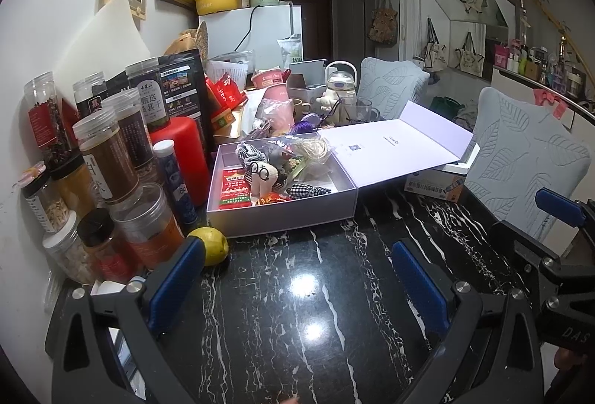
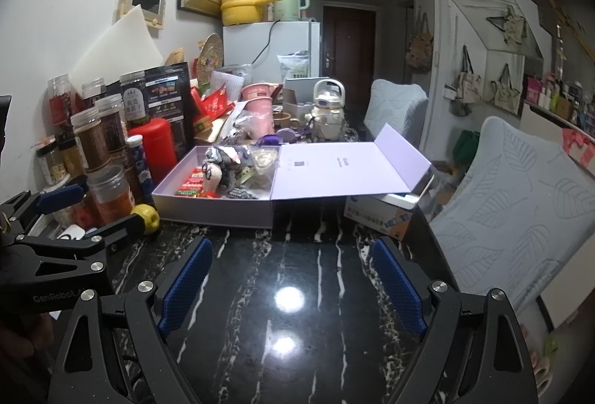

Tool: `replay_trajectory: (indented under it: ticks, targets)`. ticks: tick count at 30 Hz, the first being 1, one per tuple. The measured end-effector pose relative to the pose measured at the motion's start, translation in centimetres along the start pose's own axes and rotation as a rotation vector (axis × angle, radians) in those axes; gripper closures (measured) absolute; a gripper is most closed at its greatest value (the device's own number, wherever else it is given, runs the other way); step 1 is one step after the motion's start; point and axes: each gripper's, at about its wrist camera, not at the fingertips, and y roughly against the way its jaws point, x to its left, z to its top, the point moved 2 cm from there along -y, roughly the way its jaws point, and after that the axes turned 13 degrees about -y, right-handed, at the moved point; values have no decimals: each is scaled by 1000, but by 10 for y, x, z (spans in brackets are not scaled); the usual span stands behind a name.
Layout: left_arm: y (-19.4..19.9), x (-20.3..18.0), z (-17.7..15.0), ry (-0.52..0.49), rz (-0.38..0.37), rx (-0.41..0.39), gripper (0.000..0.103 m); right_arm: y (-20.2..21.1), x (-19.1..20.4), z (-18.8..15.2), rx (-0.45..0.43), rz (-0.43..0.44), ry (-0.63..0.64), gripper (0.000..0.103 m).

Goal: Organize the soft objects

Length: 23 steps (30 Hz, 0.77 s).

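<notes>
An open lilac box (image 1: 282, 214) (image 2: 212, 210) lies on the black marble table, its lid (image 1: 394, 151) (image 2: 346, 169) folded back to the right. Inside lie a white plush doll with black glasses (image 1: 266, 177) (image 2: 212, 177), checkered cloth pieces (image 1: 308, 190), a raffia bundle (image 1: 314, 147) and red packets (image 1: 234, 190). My left gripper (image 1: 297, 277) is open and empty above the table, short of the box. My right gripper (image 2: 293, 281) is open and empty too, right of the left one. The left gripper also shows in the right wrist view (image 2: 93, 214).
Jars and a red canister (image 1: 186, 158) crowd the left. A yellow-green fruit (image 1: 212, 244) (image 2: 147, 216) lies by the box's near left corner. Cups, a kettle (image 1: 340, 84) and packets sit behind the box. Two cushioned chairs (image 1: 520, 162) stand right, with a carton (image 2: 383, 214) at the table edge.
</notes>
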Motion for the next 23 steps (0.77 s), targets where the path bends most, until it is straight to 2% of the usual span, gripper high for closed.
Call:
replay_trajectory:
  ticks: [14, 23]
  targets:
    - [-2, -1, -1, -4, -1, 6, 1, -1, -1, 1, 6, -4, -1, 14]
    - [-11, -1, -4, 6, -34, 21, 1, -4, -1, 1, 13, -4, -8, 14]
